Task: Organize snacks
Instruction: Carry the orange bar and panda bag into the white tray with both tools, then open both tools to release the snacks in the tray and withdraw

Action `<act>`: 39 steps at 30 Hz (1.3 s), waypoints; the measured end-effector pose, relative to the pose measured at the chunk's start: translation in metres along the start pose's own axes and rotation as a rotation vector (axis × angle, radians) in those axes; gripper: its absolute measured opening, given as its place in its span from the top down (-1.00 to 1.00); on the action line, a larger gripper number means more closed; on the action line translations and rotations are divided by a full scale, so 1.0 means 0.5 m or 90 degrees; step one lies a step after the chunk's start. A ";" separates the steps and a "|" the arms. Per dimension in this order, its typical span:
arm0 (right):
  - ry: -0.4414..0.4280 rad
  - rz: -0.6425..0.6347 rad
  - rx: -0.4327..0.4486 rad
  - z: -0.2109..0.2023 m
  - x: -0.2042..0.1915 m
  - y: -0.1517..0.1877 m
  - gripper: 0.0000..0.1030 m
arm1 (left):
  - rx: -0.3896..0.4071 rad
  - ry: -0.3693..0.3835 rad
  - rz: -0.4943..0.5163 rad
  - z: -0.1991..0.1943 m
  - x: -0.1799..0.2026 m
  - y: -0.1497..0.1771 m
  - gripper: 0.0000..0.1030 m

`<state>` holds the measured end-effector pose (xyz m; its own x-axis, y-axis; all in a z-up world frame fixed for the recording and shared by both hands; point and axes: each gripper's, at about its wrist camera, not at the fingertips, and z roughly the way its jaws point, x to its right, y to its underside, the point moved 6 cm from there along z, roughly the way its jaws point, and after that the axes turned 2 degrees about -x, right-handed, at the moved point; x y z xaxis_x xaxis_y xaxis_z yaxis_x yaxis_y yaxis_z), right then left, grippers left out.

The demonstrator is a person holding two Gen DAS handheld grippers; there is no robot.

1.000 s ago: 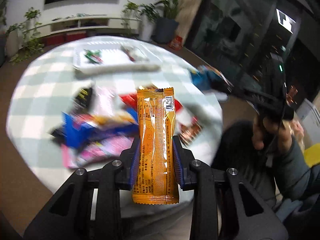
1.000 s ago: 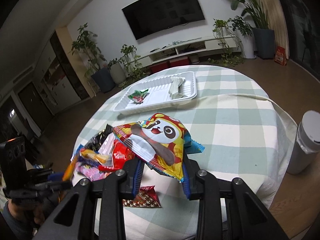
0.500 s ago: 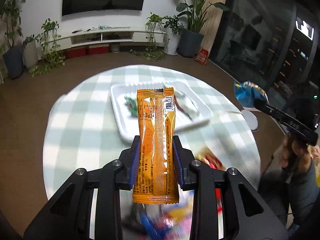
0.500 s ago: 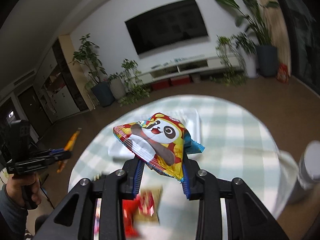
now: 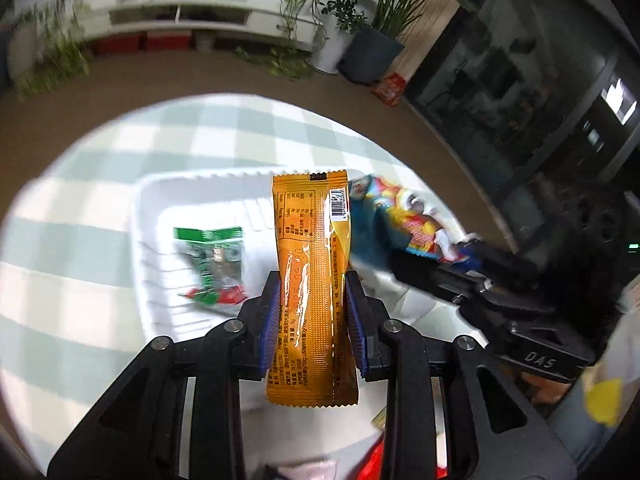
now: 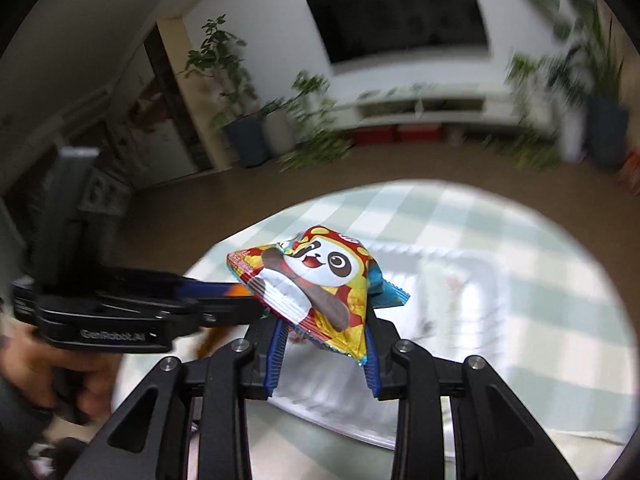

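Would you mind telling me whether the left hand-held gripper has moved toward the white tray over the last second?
Yes. The left hand-held gripper, shut on the orange packet, has moved forward from above the snack pile to over the white tray.

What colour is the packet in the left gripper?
Orange packet, clearest in the left wrist view.

- Orange snack packet [image 5: 310,280]: long, flat, upright, pinched at its lower half between the left claw [image 5: 312,322] pads.
- Panda snack bag [image 6: 320,288]: puffy, tilted, wedged between the right claw [image 6: 324,356] pads.
- Green wrapper [image 5: 214,264]: lying in the white tray [image 5: 148,216], left of and beyond the left claw.
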<state>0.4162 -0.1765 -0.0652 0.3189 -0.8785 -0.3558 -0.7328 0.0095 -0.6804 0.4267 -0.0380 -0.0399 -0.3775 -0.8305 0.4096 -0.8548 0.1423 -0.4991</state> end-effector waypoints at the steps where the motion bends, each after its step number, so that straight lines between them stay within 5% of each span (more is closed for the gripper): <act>1: -0.017 0.025 -0.009 0.010 0.017 0.003 0.32 | -0.004 0.000 -0.010 0.015 -0.011 -0.003 0.46; 8: -0.077 0.117 -0.060 0.075 0.068 0.033 0.32 | -0.039 0.054 -0.054 0.099 -0.060 0.009 0.46; 19: -0.061 0.138 -0.068 0.101 0.100 0.048 0.28 | -0.045 0.047 -0.085 0.149 -0.078 0.014 0.42; 28: -0.047 0.136 -0.064 0.090 0.099 0.053 0.23 | -0.031 0.040 -0.101 0.133 -0.084 0.024 -0.11; 39: -0.068 0.149 -0.024 0.020 0.083 0.041 -0.30 | 0.007 0.058 -0.110 0.066 -0.070 0.022 -0.45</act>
<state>0.4206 -0.2082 -0.1003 0.1986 -0.7986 -0.5682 -0.8153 0.1871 -0.5480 0.4421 -0.0252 -0.0847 -0.2562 -0.7899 0.5571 -0.9061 -0.0045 -0.4231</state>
